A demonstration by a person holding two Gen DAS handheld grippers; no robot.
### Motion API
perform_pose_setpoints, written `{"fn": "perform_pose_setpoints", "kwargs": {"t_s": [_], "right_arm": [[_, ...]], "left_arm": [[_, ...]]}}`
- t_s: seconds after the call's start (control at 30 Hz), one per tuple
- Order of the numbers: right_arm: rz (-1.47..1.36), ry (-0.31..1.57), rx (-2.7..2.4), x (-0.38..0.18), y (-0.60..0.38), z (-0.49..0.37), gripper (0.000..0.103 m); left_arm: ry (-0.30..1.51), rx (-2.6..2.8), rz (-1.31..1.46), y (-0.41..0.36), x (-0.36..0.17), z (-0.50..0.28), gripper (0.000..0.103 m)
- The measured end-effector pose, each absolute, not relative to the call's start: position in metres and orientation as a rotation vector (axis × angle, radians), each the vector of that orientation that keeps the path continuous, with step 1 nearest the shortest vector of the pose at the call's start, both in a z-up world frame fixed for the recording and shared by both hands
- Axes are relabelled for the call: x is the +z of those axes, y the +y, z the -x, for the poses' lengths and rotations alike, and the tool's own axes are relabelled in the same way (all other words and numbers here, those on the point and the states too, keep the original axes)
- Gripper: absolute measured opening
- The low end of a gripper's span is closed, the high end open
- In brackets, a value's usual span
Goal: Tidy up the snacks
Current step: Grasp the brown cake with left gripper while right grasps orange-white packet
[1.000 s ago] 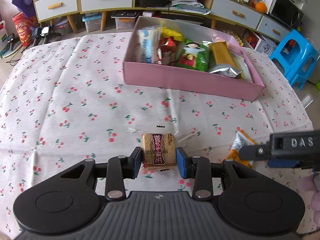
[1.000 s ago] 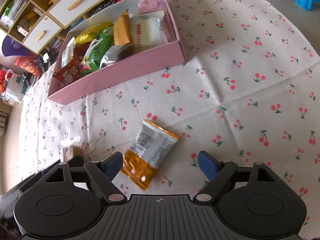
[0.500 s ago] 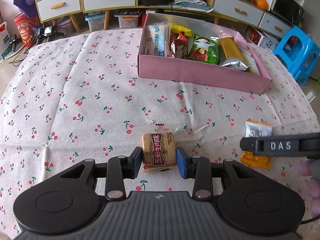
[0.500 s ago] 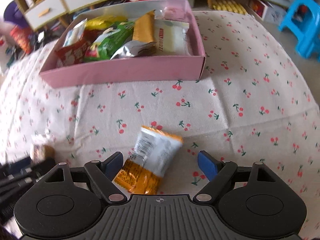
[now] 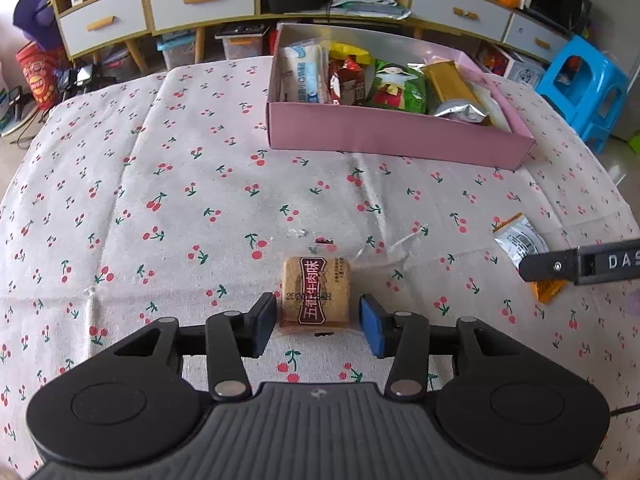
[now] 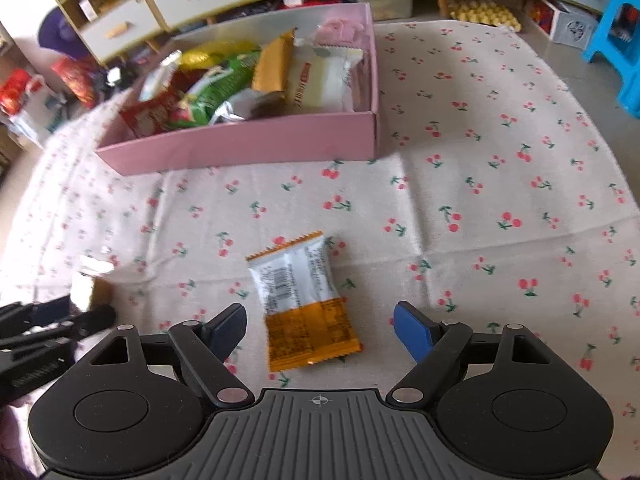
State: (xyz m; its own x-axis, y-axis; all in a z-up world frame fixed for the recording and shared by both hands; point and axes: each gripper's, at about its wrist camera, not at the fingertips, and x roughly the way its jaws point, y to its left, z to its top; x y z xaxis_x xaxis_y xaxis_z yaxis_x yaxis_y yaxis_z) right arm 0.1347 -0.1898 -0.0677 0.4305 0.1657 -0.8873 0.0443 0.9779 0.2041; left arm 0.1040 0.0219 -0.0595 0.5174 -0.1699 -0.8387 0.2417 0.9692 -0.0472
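Left fingers: the left gripper (image 5: 316, 318) has its jaws opening; a thin gap shows on each side of the small tan snack cube (image 5: 316, 296), so the blue pads no longer press it as they did a second ago.
Tan snack cube: lies in its clear wrapper on the cherry-print cloth (image 5: 160, 184), between the left pads, well in front of the pink box (image 5: 392, 136) and a little to the left of the box's middle.
Right fingers: the right gripper (image 6: 320, 326) stands wide, both pads clear of the orange and white packet (image 6: 302, 300) that lies between them.
Orange and white packet: flat on the cloth in front of the pink box, barcode side up, orange end towards the gripper; a second ago it lay slanted in this view, now it runs almost straight along the fingers.
Pink box: on the cloth, its place unchanged, filled with snack packs (image 5: 396, 88) in white, red, green and gold.
Beyond the box: low drawer cabinet (image 5: 200, 0); blue stool (image 5: 580, 88) to the box's right.
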Motion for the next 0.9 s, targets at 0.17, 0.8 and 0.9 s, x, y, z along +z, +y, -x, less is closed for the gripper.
{"fn": "perform_pose_setpoints", "kwargs": {"t_s": [0.17, 0.8, 0.9], "right_arm": [[-0.113, 1.067, 0.164, -0.062, -0.172, -0.130, 0.081], [0.027, 0.970, 0.177, -0.074, -0.177, -0.112, 0.049], [0.041, 0.966, 0.183, -0.074, -0.175, -0.112, 0.046]], "left_arm": [[0.934, -0.301, -0.161, 0.019, -0.063, -0.096, 0.046], [0.835, -0.354, -0.142, 0.028, -0.066, -0.086, 0.043], [0.832, -0.354, -0.136, 0.028, -0.065, -0.086, 0.042]]}}
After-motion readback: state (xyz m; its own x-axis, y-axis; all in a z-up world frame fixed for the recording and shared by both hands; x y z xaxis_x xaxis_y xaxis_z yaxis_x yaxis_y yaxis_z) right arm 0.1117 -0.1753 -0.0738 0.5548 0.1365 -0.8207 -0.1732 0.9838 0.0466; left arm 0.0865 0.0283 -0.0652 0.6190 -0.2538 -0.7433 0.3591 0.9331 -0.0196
